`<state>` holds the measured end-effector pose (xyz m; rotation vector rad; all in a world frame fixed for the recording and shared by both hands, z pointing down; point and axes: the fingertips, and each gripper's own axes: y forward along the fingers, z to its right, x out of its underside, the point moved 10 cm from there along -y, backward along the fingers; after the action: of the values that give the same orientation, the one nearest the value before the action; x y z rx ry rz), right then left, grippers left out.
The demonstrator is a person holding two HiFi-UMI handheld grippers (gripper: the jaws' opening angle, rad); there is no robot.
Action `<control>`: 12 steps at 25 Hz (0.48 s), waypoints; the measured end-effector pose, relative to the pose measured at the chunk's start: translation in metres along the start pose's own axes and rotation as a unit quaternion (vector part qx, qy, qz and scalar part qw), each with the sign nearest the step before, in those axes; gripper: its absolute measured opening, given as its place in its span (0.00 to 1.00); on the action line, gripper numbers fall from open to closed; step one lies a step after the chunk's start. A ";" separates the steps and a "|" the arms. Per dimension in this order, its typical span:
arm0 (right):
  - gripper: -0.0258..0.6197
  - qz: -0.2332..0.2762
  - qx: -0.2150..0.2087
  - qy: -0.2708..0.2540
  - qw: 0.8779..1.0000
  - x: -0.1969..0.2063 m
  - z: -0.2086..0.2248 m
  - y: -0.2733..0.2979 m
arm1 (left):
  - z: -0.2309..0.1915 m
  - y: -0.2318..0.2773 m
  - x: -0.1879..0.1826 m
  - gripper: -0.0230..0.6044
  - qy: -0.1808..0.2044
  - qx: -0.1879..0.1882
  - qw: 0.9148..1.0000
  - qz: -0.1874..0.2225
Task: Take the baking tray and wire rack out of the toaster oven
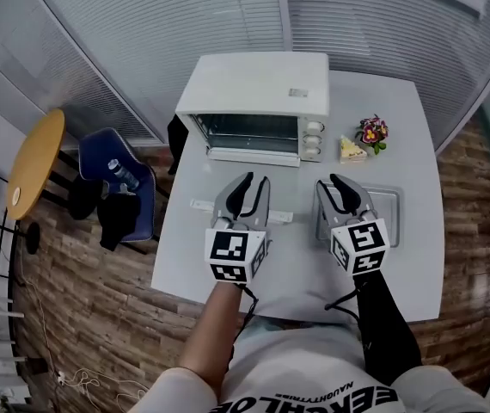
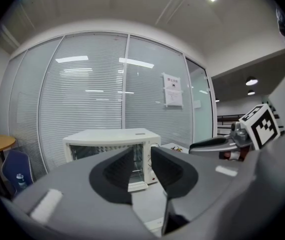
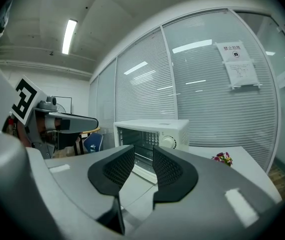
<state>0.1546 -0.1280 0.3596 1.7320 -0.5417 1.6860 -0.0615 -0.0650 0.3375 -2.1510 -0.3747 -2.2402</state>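
The white toaster oven (image 1: pixel 258 84) stands at the table's far edge with its door (image 1: pixel 254 155) folded down and its inside dark. It also shows ahead of the jaws in the left gripper view (image 2: pixel 112 139) and the right gripper view (image 3: pixel 152 129). A silver baking tray (image 1: pixel 387 203) lies on the table under my right gripper (image 1: pixel 328 181), which is open and holds nothing (image 3: pixel 143 156). My left gripper (image 1: pixel 256 179) hangs beside it, also open and holding nothing (image 2: pixel 141 156). A thin pale flat thing (image 1: pixel 200 204) lies under it; I cannot tell what it is.
A small flower pot (image 1: pixel 372 132) and a yellow wedge (image 1: pixel 352 151) sit right of the oven. Left of the white table (image 1: pixel 185 256) are a blue chair (image 1: pixel 99 157) with a bottle and a round wooden table (image 1: pixel 34 162). Blinds behind glass close off the back.
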 end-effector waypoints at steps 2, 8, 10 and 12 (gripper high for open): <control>0.18 -0.003 0.007 0.005 1.000 0.000 -0.010 0.014 | -0.018 0.003 0.004 0.21 -0.008 0.007 1.000 -0.003; 0.18 -0.019 0.027 0.014 0.999 0.007 -0.041 0.051 | -0.072 0.015 0.017 0.21 -0.038 0.036 0.999 -0.010; 0.18 -0.024 0.037 0.021 0.999 0.009 -0.049 0.063 | -0.087 0.020 0.020 0.21 -0.046 0.048 0.998 -0.012; 0.18 -0.029 0.046 0.028 0.998 0.013 -0.057 0.075 | -0.103 0.026 0.024 0.21 -0.057 0.060 0.997 -0.014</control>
<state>0.0628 -0.1389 0.3821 1.7416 -0.3912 1.7373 -0.1594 -0.1049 0.3629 -2.2296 -0.5299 -2.0564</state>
